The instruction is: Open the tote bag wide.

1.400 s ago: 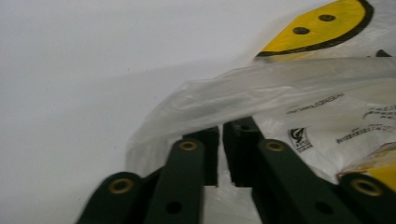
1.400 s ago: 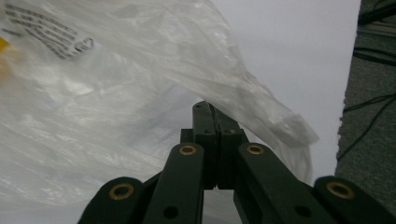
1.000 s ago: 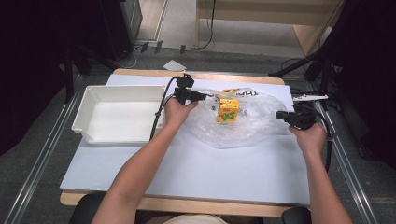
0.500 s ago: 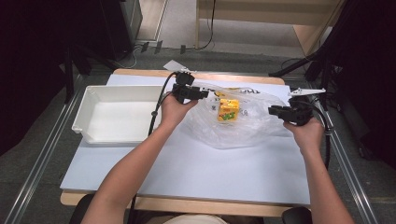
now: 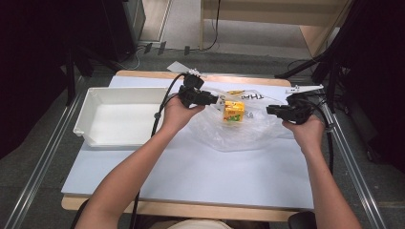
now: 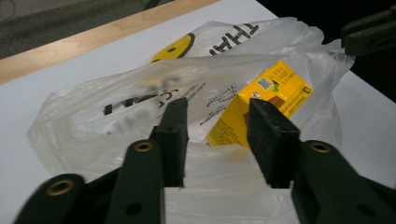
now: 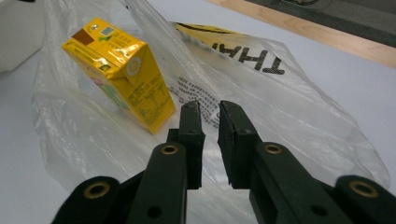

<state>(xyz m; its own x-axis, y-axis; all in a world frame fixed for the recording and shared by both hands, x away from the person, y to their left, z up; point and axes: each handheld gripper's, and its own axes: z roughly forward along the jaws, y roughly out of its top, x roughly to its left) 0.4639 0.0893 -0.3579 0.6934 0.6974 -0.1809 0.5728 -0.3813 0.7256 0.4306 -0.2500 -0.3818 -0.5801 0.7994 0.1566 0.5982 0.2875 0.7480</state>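
Observation:
A clear plastic bag [image 5: 248,134] with black lettering and a yellow face print lies on the white table top [image 5: 215,181]. A yellow drink carton [image 5: 234,112] stands inside it. My left gripper [image 5: 220,101] is at the bag's left side, open, its jaws on either side of the film with the carton [image 6: 273,100] just ahead. My right gripper [image 5: 268,110] is at the bag's right edge. In the right gripper view its jaws [image 7: 209,109] are nearly together, with the bag's [image 7: 289,107] upper layer running up to their tips beside the carton [image 7: 123,70].
A shallow white tray [image 5: 86,117] sits left of the bag. The table's wooden far edge [image 5: 248,78] lies just behind the bag. Cables trail from both grippers. Metal rails run along both sides of the table.
My right gripper has moved left to the bag's right edge. The left gripper has shifted slightly right toward the carton.

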